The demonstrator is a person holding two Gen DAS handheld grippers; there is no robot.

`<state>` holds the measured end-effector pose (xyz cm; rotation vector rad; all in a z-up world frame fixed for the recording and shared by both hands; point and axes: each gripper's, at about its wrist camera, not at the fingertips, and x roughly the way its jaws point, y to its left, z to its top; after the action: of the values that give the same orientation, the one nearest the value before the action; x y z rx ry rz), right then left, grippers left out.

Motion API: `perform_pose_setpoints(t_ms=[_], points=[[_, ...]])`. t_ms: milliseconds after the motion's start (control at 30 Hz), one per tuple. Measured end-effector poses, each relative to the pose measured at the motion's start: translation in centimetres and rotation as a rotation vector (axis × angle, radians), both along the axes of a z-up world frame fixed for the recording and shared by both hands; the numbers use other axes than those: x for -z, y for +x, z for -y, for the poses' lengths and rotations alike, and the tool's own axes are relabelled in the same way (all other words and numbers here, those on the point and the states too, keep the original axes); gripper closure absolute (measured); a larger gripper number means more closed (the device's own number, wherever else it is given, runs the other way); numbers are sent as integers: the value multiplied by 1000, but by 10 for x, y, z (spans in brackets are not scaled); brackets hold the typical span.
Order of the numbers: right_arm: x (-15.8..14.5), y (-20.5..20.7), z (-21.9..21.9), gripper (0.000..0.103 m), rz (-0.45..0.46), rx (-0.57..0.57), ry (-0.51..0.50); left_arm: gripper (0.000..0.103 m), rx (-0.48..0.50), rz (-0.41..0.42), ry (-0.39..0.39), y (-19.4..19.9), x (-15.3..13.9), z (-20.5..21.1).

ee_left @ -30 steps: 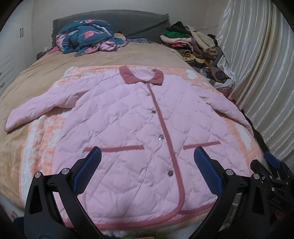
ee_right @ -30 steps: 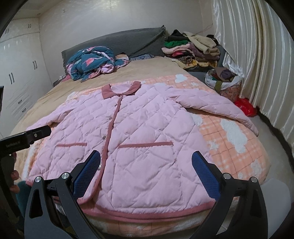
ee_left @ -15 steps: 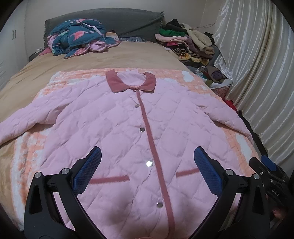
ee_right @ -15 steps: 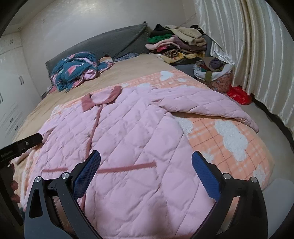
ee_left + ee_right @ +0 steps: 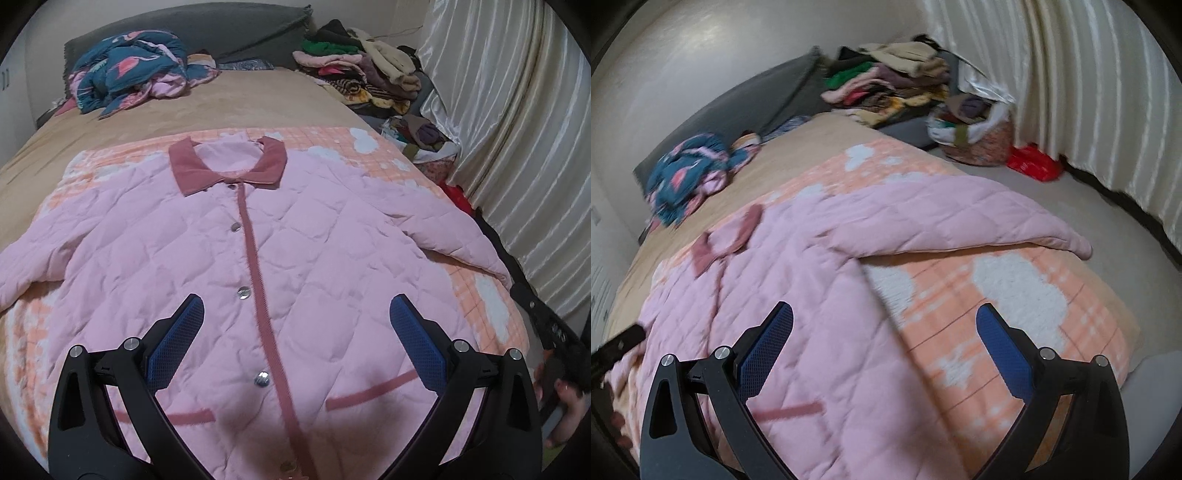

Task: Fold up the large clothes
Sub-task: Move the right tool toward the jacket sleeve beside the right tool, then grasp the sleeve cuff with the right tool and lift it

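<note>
Bed (image 5: 258, 99), quilted pink jacket (image 5: 314, 266) flat, unfolded; left gripper (image 5: 295, 332), right gripper (image 5: 884, 334) spread, empty. Next: pinch sleeve (image 5: 960, 218).

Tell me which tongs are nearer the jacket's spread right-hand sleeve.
Right. The right tongs hover open just below the sleeve, over the jacket's side edge. The left tongs hover open over the button placket, further from it.

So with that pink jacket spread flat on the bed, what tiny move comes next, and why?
Probably the right gripper reaches forward to the jacket's right sleeve. The pink jacket lies buttoned and flat, both sleeves spread out, so nothing is folded yet. Both grippers are open and empty, and the right wrist view points toward that sleeve, which lies across the orange blanket.
</note>
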<state>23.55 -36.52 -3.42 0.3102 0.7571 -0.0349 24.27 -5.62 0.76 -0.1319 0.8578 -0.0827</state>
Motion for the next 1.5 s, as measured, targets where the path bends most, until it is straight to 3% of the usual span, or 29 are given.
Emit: perform_pose_setpoints(t_ms=[233, 500, 767, 933, 1033, 1100, 1167, 1200, 1233, 1300, 1500], points=[[25, 37, 50, 4, -70, 98, 93, 9, 19, -17, 40, 26, 11, 12], [52, 71, 92, 4, -127, 208, 133, 9, 57, -49, 56, 54, 29, 19], [94, 108, 147, 4, -183, 368, 280, 9, 13, -97, 60, 76, 54, 10], [111, 115, 190, 4, -144, 495, 412, 9, -26, -108, 65, 82, 63, -7], [120, 120, 213, 13, -128, 556, 503, 9, -62, -114, 60, 85, 64, -23], [128, 122, 228, 26, -123, 601, 562, 9, -85, -115, 54, 87, 62, -33], [132, 123, 238, 64, -130, 630, 590, 8, -109, -110, 55, 87, 56, -44], [133, 124, 242, 75, -120, 629, 605, 9, -117, -104, 56, 87, 54, -48], [130, 124, 244, 78, -97, 614, 619, 9, -132, -92, 60, 86, 49, -54], [109, 126, 238, 84, -54, 583, 548, 9, -155, -83, 66, 85, 43, -64], [-5, 139, 187, 87, 159, 363, 259, 9, -185, -61, 48, 82, 18, -85]])
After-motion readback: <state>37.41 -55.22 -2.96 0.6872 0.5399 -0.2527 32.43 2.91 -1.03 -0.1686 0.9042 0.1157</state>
